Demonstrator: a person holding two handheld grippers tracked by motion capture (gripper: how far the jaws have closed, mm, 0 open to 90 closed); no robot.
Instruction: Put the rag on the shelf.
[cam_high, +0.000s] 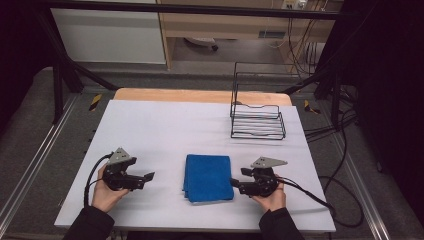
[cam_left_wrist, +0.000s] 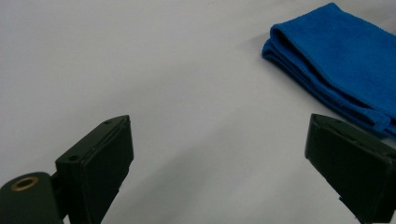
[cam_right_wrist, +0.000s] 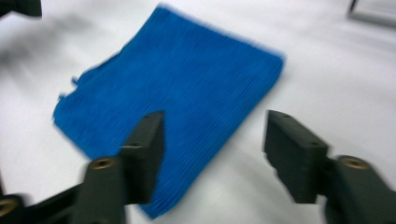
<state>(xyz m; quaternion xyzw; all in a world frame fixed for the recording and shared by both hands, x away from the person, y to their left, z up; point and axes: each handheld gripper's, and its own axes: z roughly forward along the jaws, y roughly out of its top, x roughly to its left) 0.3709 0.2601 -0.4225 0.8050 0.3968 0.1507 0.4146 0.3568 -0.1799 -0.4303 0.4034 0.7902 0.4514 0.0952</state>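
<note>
A black wire rack (cam_high: 257, 117) stands on the far right part of the white surface (cam_high: 160, 130). Beyond the surface's wooden far edge, cables (cam_high: 305, 52) hang by a wooden cabinet (cam_high: 220, 25); more cables (cam_high: 345, 190) trail over the floor at right.

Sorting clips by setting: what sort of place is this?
Probably a lab recording station, not a home: a white-covered table inside a black frame, loose cables on the floor, and a bare wire rack.
</note>
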